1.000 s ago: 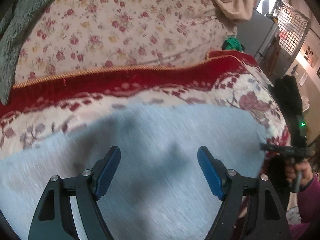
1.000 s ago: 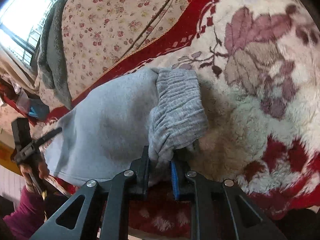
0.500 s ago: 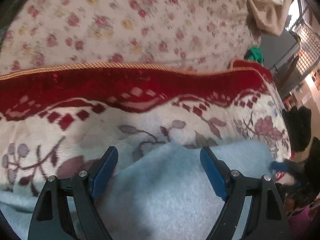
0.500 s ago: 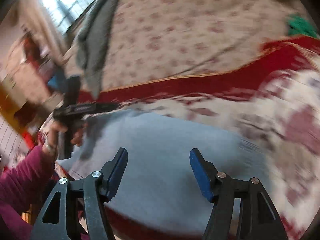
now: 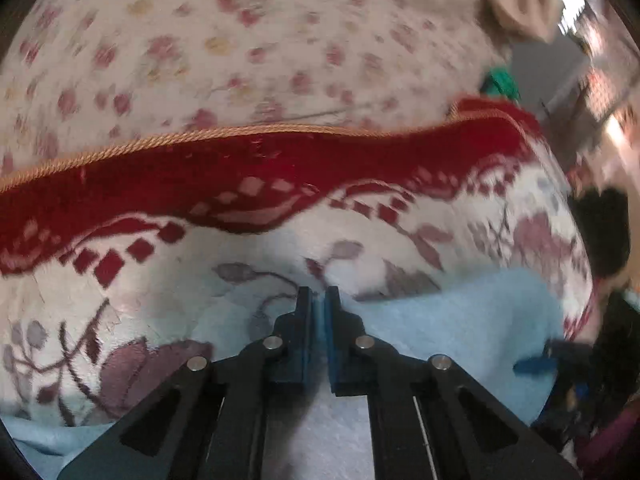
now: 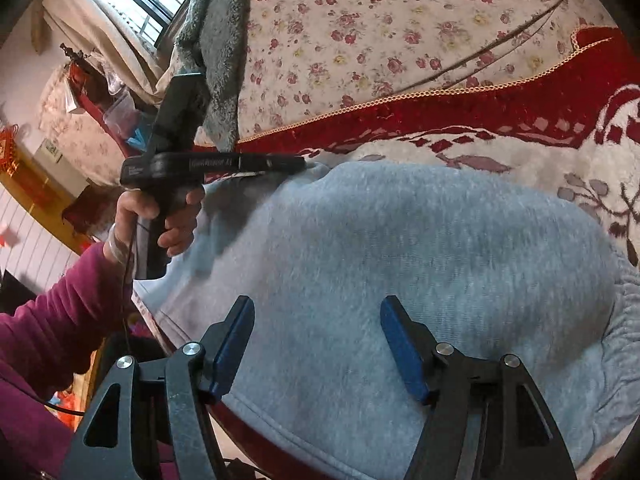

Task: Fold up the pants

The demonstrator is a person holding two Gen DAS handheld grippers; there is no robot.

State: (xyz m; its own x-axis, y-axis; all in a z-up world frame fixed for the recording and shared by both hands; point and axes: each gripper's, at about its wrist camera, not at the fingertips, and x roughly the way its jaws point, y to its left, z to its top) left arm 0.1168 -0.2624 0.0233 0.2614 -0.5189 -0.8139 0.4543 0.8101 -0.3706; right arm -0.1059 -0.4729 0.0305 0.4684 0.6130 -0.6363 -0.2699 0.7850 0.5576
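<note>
Light grey-blue pants (image 6: 400,240) lie spread on a red and cream flowered blanket (image 6: 520,112), with a ribbed end (image 6: 624,328) bunched at the right. My left gripper (image 5: 318,294) is shut, its pads pinching the pants' (image 5: 460,320) far edge where it meets the blanket. The right wrist view shows this left gripper (image 6: 304,165) held by a hand (image 6: 160,216) at the pants' far left corner. My right gripper (image 6: 316,322) hovers open over the near part of the pants, with nothing between its fingers.
Beyond the blanket's (image 5: 280,168) gold-corded border lies a rose-print sheet (image 5: 240,40). A grey fuzzy throw (image 6: 220,40) hangs at the bed's far left. A magenta sleeve (image 6: 48,320) fills the near left. A green object (image 5: 500,80) and furniture stand past the bed's right end.
My left gripper moved from over the pants to their far edge and shut there. My right gripper let go of the ribbed end, opened, and swung left over the pants.
</note>
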